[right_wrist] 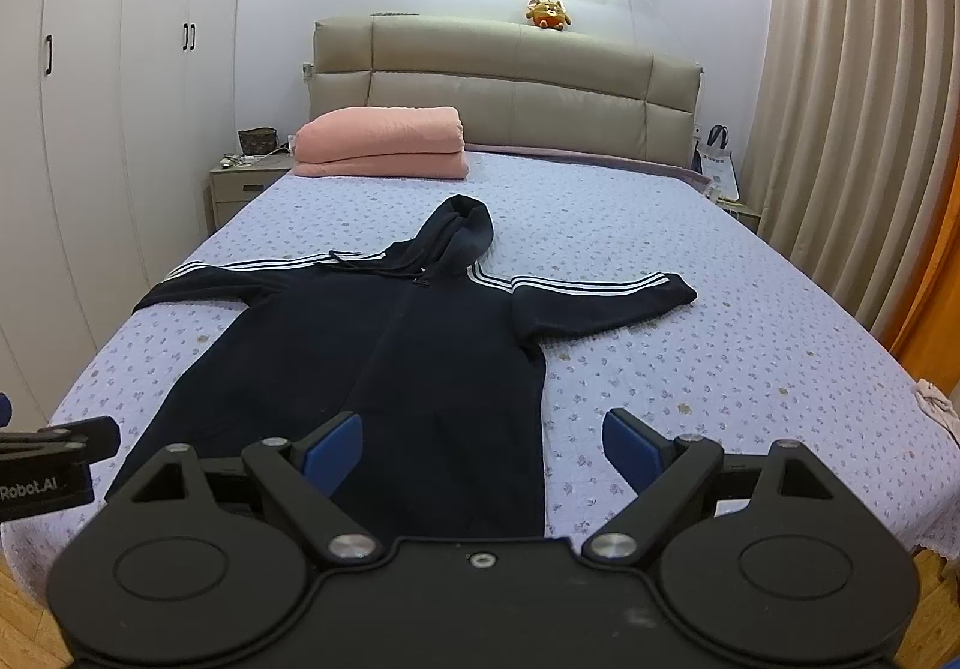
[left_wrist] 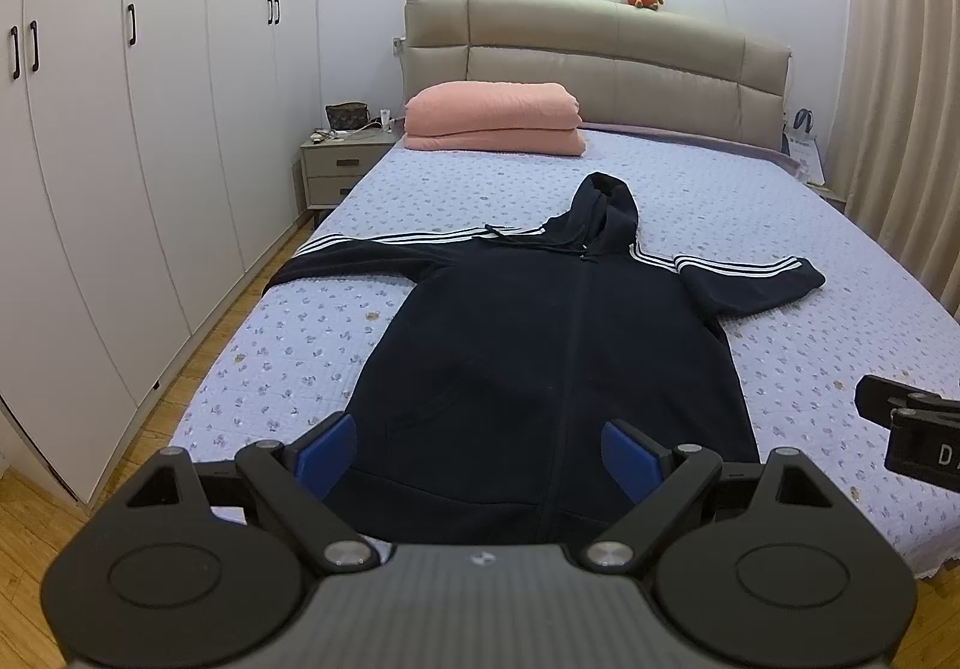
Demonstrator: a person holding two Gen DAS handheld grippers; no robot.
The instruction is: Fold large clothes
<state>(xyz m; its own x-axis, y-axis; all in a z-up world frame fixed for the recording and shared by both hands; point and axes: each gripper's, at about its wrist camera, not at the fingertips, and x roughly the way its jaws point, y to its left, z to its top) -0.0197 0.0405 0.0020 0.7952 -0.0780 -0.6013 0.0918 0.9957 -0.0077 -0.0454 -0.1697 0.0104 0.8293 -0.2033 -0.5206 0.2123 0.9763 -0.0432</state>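
A dark navy zip hoodie point(left_wrist: 540, 345) with white sleeve stripes lies flat and face up on the bed, sleeves spread, hood toward the headboard; it also shows in the right wrist view point(right_wrist: 372, 363). Its left sleeve hangs over the bed's left edge. My left gripper point(left_wrist: 480, 453) is open and empty, above the hem. My right gripper point(right_wrist: 483, 450) is open and empty, above the hem's right corner. Each gripper shows at the edge of the other's view: the right one point(left_wrist: 912, 429), the left one point(right_wrist: 48, 459).
The bed point(left_wrist: 780, 225) has a lilac flowered cover. A folded pink quilt point(left_wrist: 492, 120) lies by the padded headboard point(left_wrist: 600, 51). White wardrobes point(left_wrist: 120, 129) and a nightstand point(left_wrist: 342, 168) stand left. Curtains point(right_wrist: 852, 99) hang right. A pale cloth point(right_wrist: 936, 408) lies at the bed's right edge.
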